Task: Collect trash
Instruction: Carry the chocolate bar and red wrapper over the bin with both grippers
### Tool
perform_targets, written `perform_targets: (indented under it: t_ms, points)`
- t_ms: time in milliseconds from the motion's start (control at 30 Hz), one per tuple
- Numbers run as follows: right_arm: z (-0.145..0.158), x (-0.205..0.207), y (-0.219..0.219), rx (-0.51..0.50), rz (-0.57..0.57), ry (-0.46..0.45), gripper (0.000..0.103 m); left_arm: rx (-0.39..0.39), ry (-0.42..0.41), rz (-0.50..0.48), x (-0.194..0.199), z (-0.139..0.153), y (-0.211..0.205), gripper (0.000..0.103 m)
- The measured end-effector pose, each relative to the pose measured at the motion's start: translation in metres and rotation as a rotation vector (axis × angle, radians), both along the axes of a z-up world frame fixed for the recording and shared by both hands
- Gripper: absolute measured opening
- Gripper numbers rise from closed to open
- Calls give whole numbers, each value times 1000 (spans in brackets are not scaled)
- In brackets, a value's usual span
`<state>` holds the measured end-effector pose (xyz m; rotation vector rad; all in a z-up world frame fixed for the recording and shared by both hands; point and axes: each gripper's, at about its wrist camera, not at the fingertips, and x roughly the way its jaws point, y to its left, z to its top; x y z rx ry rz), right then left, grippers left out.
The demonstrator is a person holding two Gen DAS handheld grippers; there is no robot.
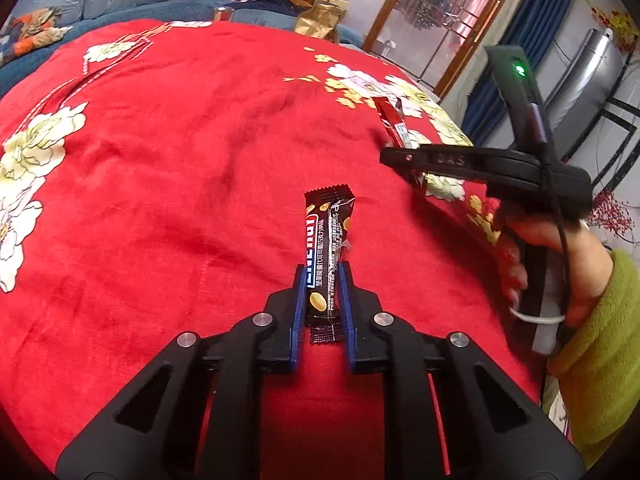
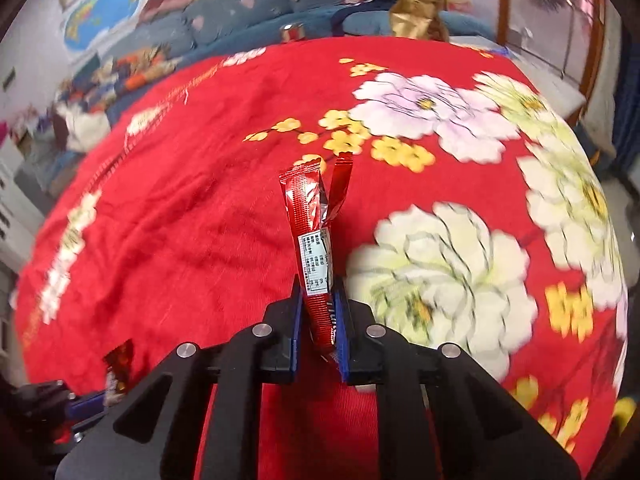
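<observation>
Left wrist view: your left gripper [image 1: 323,280] is closed on the dark brown wrapper [image 1: 328,252], pinching its lower half between the blue pads while the upper half stands free above the red floral blanket [image 1: 180,160] that covers the surface. Right wrist view: your right gripper [image 2: 320,300] is likewise clamped on the red wrapper [image 2: 314,240], gripped near its bottom, with the torn flap at the top splayed open. Both pieces of trash are thus off the blanket and in hand; the right gripper also shows in the left view, near the blanket's right edge, with your right hand [image 1: 560,264] on its handle.

No bin or bag for the trash can be identified with certainty in either view; a gold paper bag [image 2: 416,16] stands beyond the far edge, but whether it is the receptacle cannot be told.

The step in hand appears to be the carry. Keep both squeezes steady, since thin foil slips easily. Hold the wrappers upright so the loose tops do not catch the plush pile. Move the two grippers apart from each other, and release only once each wrapper is well over the receptacle.
</observation>
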<state>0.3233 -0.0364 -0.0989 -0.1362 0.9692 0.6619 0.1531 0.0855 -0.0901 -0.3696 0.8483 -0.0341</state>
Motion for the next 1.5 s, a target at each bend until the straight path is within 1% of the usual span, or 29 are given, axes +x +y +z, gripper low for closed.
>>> perform_targets:
  t_ms: [167,367,500,767,1033,1500]
  points:
    - [10,-26,-33,66,-37,-7,13,5,-22,-31,1,9,-15,10]
    - [17,-56,-75,105,-79,-32,13,17,-57,-75,0,23,-38,9]
    - [25,-74,-110,129,-142,-63,13,25,-78,-99,2,32,-51,9]
    - [34,-101,-167,162,-233,-98,13,39,-105,-154,5,42,-80,9]
    - [37,-119,-213,174,-322,-118,13,51,-125,-218,7,49,-111,9]
    - [32,-139,-283,177,-483,-129,13,73,-162,-350,17,62,-170,9]
